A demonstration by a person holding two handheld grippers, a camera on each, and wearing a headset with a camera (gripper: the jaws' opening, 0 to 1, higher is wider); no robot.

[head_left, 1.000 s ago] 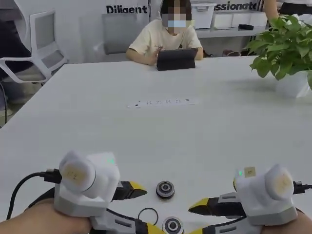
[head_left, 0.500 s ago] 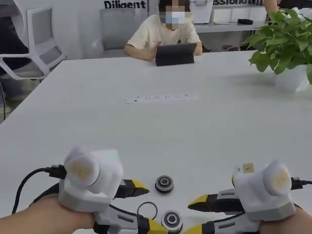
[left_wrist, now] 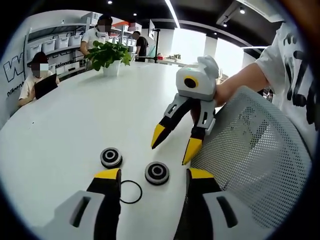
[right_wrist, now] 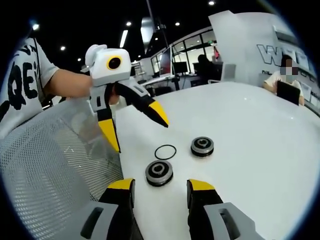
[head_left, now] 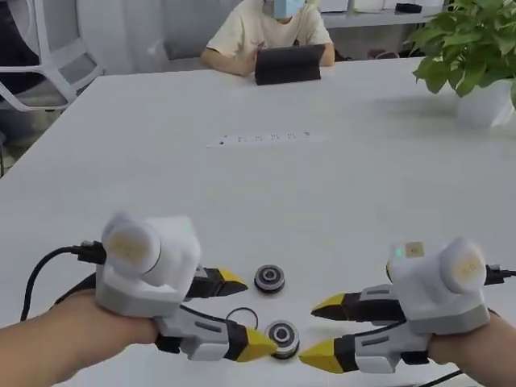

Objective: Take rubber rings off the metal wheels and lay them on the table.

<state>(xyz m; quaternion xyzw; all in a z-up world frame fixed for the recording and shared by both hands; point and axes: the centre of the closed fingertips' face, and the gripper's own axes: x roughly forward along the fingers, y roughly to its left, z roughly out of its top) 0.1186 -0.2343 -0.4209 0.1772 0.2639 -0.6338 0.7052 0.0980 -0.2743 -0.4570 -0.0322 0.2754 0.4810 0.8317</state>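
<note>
Near wheel (head_left: 282, 334) lies flat on the white table (head_left: 347, 201). Left gripper (right_wrist: 139, 134) and right gripper (left_wrist: 171, 152) flank it, jaws spread wide, nothing held, tips pointing at it from opposite sides. Far wheel (head_left: 269, 278) sits just beyond it. One loose rubber ring (head_left: 240, 317) lies flat beside it, on the left gripper's side.

Judgement: pin the near wheel's rim with one gripper, hook the band with one tip of the other, peel sideways.

Wheels are round, dark-rimmed, dull metal hub. Ring is thin, black, likely stretchy. Table looks smooth, so the wheel may skate.
</note>
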